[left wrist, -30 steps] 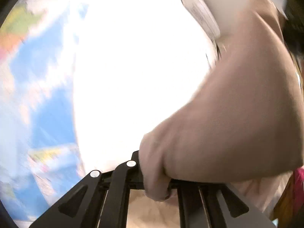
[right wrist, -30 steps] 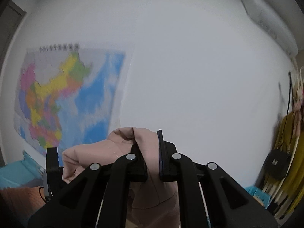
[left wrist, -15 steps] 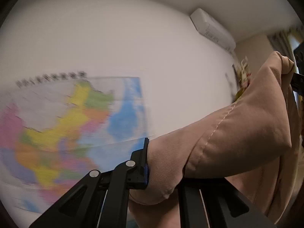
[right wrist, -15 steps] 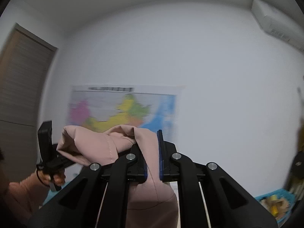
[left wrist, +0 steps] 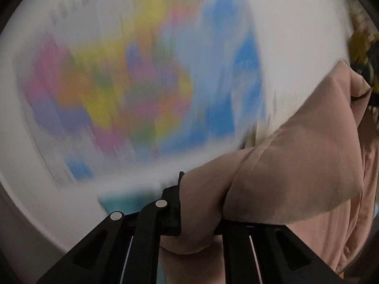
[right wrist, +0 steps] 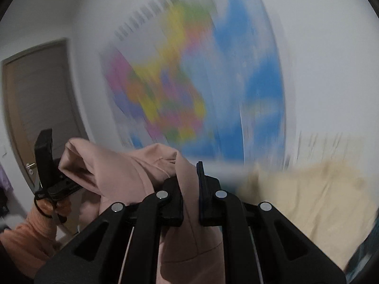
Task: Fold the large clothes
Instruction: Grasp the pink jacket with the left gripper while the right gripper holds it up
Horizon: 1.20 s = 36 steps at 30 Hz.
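Left wrist view, heavy motion blur. Left gripper [left wrist: 201, 215] clamped on a bunched fold of the pink garment [left wrist: 296, 177]; only the left finger [left wrist: 174, 210] is visible, the other covered by cloth. Garment stretches up and right to the frame edge, rest hanging below. Behind: a coloured wall map [left wrist: 142, 82] on a white wall [left wrist: 296, 23], smeared. Yellow blur [left wrist: 357, 45] at far right, unidentifiable.
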Motion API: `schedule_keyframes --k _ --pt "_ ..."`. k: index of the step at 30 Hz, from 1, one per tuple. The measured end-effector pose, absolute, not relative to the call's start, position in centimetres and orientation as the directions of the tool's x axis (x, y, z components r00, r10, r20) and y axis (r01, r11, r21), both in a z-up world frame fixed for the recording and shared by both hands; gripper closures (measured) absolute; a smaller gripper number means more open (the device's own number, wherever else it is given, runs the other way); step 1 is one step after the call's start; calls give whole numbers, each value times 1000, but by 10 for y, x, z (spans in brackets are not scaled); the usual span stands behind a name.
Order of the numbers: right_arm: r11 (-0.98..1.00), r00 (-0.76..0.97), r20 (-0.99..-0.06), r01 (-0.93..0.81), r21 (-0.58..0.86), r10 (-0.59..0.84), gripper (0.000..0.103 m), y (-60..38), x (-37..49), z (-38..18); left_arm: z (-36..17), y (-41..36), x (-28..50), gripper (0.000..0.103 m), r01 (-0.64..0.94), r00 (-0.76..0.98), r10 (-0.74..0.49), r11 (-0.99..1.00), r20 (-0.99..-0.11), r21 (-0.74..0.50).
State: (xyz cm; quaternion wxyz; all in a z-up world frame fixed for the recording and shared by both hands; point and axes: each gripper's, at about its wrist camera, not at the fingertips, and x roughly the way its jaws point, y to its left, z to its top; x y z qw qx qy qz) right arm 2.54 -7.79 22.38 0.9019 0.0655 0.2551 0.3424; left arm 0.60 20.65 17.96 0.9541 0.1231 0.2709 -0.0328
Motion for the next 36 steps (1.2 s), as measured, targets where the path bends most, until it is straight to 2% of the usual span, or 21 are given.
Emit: schedule_keyframes --k 3,5,7,11,15,17,19,21,22,23,24,25,26,27,28,30,33,36 --pt "800 576 -565 -510 317 591 94 -55 83 149 94 228 69 95 107 720 33 982 -693 158" --pt "807 530 -615 -463 366 583 94 -47 113 114 50 240 103 95 85 644 42 988 -764 126" --pt "822 516 -646 -437 365 562 94 -45 131 93 28 250 124 95 74 613 40 991 -789 108" --pt "839 511 -672 -412 356 536 94 -43 154 82 23 258 142 93 111 592 -19 992 -806 58" --pt "839 544 -639 -366 402 543 94 -49 186 83 30 271 176 92 103 557 -81 994 -827 -28" --pt "835 550 -628 -345 430 550 94 -50 205 82 33 261 188 92 92 553 -71 995 -830 -23" --pt "866 546 -672 -320 384 500 94 -39 221 72 21 262 209 84 82 513 -66 996 -856 -28" --pt "867 514 -698 -303 396 499 93 -33 232 61 6 268 220 72 56 464 -51 998 -884 -28" --pt "864 504 -702 -299 404 503 91 -31 232 58 2 271 220 69 53 458 -45 998 -888 -24" --pt "862 504 -700 -303 406 507 89 -31 230 57 -1 275 217 57 50 456 -46 998 -889 -26" --pt "864 510 -698 -320 388 503 82 -29 224 59 -1 280 211 52 50 466 -56 998 -883 -37" --pt "870 527 -694 -337 359 490 68 -29 216 64 1 285 202 51 62 487 -74 997 -870 -51" --pt "882 554 -689 -348 317 466 57 -30 205 70 7 291 189 42 82 518 -92 995 -851 -57" --pt "890 573 -685 -353 289 450 35 -33 194 75 13 297 176 28 92 544 -98 994 -833 -57" --pt "894 595 -675 -368 254 437 24 -36 179 80 18 302 162 26 103 562 -104 993 -820 -56" --pt "888 611 -662 -414 201 435 22 -44 150 82 23 305 138 25 142 575 -126 988 -808 -53" --pt "892 604 -687 -425 150 404 9 -64 106 66 13 301 98 24 228 536 -199 970 -821 -86" --pt "906 540 -763 -398 142 357 8 -84 73 26 -1 286 64 23 311 488 -244 946 -838 -94"
